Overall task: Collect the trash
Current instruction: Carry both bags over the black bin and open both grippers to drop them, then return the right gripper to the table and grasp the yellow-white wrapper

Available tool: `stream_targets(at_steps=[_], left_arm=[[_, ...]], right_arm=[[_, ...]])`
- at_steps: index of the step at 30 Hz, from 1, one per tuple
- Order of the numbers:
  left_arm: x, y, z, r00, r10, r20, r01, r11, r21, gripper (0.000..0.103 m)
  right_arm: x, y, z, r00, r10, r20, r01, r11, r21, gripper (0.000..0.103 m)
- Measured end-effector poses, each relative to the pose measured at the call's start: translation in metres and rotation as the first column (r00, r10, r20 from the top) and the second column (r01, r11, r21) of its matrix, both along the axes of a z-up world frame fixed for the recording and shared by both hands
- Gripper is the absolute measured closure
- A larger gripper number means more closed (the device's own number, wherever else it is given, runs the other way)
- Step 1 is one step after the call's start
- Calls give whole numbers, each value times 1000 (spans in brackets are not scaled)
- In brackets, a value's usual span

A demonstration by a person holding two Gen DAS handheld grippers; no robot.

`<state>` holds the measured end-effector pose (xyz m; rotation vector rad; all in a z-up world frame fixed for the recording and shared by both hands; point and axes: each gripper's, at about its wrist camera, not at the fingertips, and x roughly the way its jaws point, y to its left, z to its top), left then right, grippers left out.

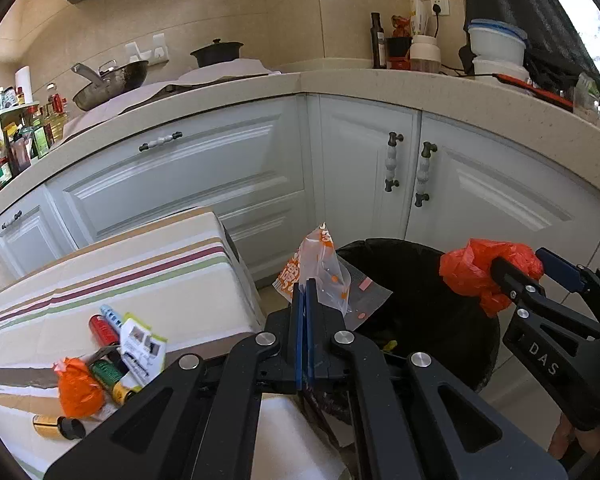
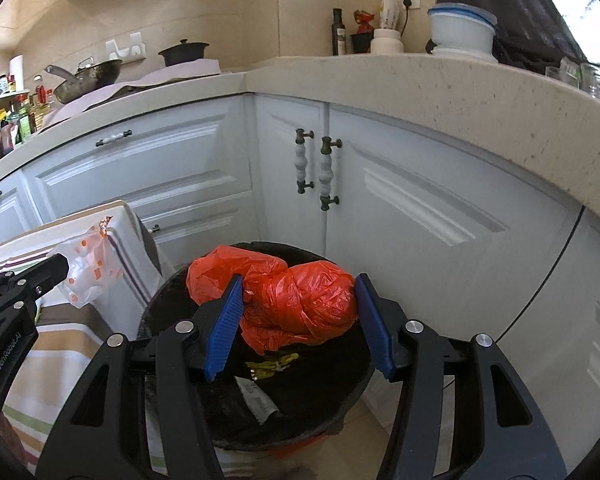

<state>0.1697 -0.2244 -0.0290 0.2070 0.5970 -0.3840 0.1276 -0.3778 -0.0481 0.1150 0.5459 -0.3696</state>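
My left gripper point(image 1: 305, 284) is shut on a clear plastic wrapper with orange print point(image 1: 320, 276), held at the left rim of the black-lined trash bin point(image 1: 420, 280). The wrapper also shows in the right wrist view point(image 2: 88, 268). My right gripper point(image 2: 298, 308) holds a crumpled red plastic bag point(image 2: 296, 300) between its blue pads point(image 2: 224, 320), directly above the bin point(image 2: 172, 292). In the left wrist view the red bag point(image 1: 472, 272) hangs over the bin's right side. Wrappers lie inside the bin.
A table with a striped cloth point(image 1: 120, 280) stands left of the bin, carrying an orange bag point(image 1: 80, 388), small bottles point(image 1: 104, 330) and a card package point(image 1: 140, 344). White cabinets point(image 1: 360, 168) and a cluttered counter point(image 1: 420, 84) stand behind.
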Motion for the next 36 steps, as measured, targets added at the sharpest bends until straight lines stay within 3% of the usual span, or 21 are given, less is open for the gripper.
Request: stream_targets(at_steps=[20, 22, 24, 29, 36], left_arm=[[42, -28, -21, 997, 44, -62, -43, 999, 18, 101], [48, -29, -23, 996, 54, -76, -53, 998, 18, 90], [51, -30, -24, 995, 55, -87, -53, 998, 17, 67], [53, -28, -25, 993, 63, -98, -62, 998, 8, 55], [49, -18, -20, 993, 76, -93, -77, 997, 1, 48]], right_arm=[[31, -19, -18, 999, -30, -27, 30, 1000, -8, 48], [34, -20, -19, 999, -33, -31, 33, 999, -10, 46], [38, -21, -22, 999, -30, -44, 29, 1000, -6, 39], [40, -21, -22, 998, -40, -45, 40, 999, -12, 38], [35, -14, -9, 999, -36, -22, 35, 999, -19, 38]])
